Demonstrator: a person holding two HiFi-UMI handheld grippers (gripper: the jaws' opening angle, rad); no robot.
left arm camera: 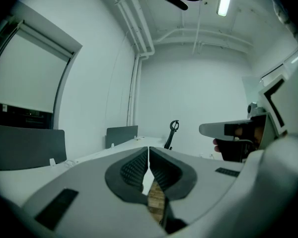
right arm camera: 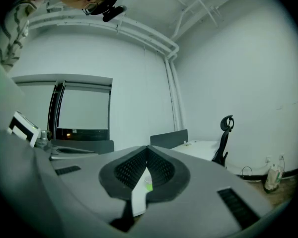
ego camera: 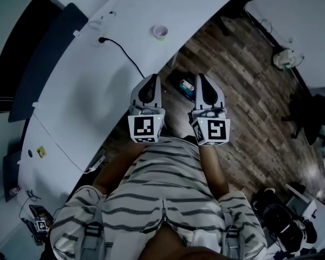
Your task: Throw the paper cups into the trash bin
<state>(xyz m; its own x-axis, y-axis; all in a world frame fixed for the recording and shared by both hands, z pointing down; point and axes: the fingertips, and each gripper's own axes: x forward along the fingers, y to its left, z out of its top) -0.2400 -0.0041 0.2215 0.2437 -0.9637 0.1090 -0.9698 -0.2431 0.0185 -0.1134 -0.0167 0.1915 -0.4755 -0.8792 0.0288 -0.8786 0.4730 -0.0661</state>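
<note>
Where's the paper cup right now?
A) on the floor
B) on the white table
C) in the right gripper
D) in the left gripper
B: the paper cup stands on the white table, beyond the left gripper and right gripper, both shut and empty.

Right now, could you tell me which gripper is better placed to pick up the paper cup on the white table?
Probably the left gripper: in the head view it sits at the table edge, nearer the paper cup, while the right gripper hangs over the wooden floor. Both are shut.
</note>
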